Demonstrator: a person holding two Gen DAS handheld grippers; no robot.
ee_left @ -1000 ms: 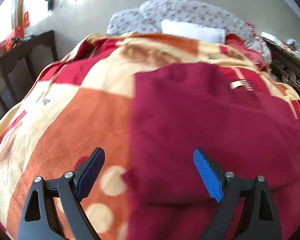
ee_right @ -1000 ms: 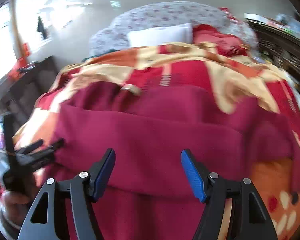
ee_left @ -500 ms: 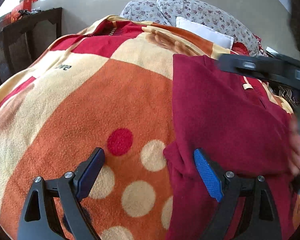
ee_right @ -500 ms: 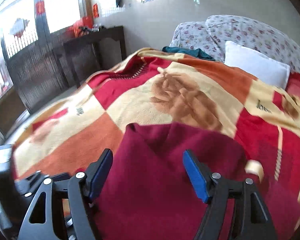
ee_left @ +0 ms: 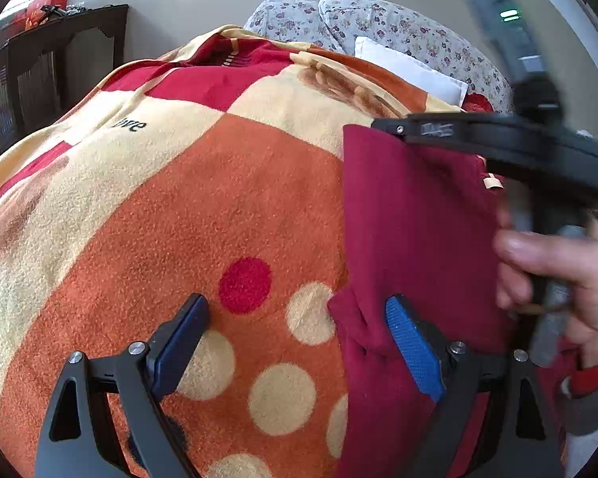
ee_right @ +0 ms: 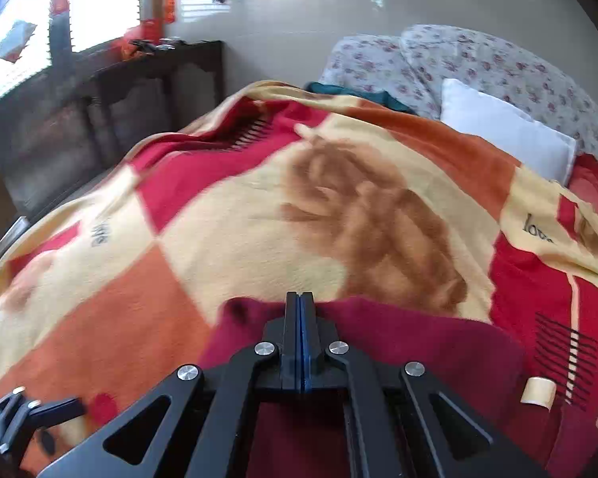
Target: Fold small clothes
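Lying on the patterned blanket (ee_left: 171, 207) that covers the bed, the dark red garment (ee_left: 414, 239) sits toward the right side of the spread, already doubled over with a straight left edge and a small cream tag (ee_right: 538, 391) showing near one corner. The right gripper (ee_right: 299, 310) has its blue pads pressed tight together at the garment's far edge, pinching the cloth there, I'd judge so that corner can be carried over for the next fold. The left gripper (ee_left: 295, 342) hangs with its jaws spread wide at the near left corner, one pad over the red cloth and the other over the orange dotted blanket, straddling the hem as if lined up to take it. The right hand (ee_left: 566, 279) wraps its tool's handle just above the garment. Beyond, a white pillow (ee_right: 502, 135) leans on flowered cushions (ee_right: 478, 59) at the head of the bed, something teal (ee_right: 358, 93) lies beside them, and a dark wooden table (ee_right: 111, 119) stands off to the left. Nothing lies across the garment itself; the fluffy blanket underneath may drag on the cloth
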